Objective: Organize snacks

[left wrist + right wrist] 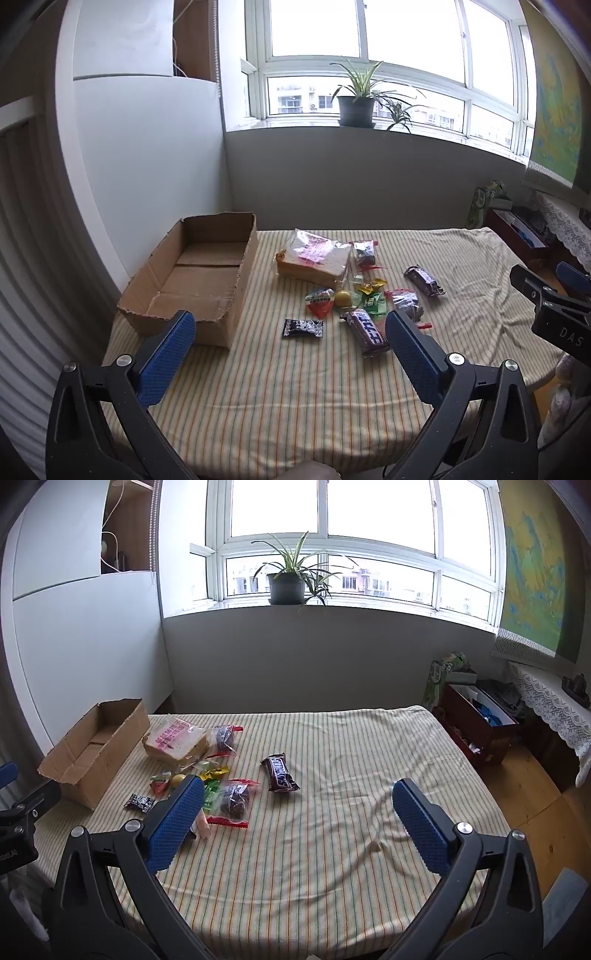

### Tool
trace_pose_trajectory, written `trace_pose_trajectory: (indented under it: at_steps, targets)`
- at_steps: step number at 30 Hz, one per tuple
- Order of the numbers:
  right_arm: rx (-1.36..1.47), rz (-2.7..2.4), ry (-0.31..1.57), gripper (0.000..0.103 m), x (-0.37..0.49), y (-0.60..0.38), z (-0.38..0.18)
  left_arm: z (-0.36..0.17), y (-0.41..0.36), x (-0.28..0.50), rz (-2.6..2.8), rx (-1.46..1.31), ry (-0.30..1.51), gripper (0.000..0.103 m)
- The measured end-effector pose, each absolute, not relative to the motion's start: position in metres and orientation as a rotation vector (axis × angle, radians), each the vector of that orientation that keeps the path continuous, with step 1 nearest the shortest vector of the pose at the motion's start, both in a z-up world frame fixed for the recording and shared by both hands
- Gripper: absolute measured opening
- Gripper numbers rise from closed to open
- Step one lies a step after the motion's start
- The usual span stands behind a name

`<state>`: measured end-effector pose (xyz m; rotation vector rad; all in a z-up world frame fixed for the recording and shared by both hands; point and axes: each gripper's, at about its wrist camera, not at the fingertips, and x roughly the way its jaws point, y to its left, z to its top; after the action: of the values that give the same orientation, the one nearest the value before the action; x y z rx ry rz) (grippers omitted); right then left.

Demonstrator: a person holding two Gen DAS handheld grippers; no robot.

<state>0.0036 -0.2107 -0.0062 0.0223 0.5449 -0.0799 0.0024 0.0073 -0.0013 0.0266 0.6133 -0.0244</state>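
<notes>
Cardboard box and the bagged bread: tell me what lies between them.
Nothing: in the left wrist view only bare striped cloth separates the cardboard box from the bagged bread; the right wrist view agrees.

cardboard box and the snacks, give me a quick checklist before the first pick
1. Cardboard box open on top and empty: ok.
2. Left gripper open with nothing between its fingers: ok.
3. Right gripper open with nothing between its fingers: ok.
4. Snacks all still outside the box, on the striped cloth: ok.
5. Chocolate bar lying apart from the pile, free to grab: ok.
6. Bread bag free of neighbours: not ok, a dark packet lies against its right side.
</notes>
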Motion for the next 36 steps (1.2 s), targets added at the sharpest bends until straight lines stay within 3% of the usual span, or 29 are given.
trace_pose_trajectory:
  at_steps: [36]
  targets:
    - [0.003, -0.067, 0.526, 0.103, 0.0020, -0.2049, -0.0039, 0.0069, 0.0116, -0.0031, -0.025, 0.030, 0.595, 0.102]
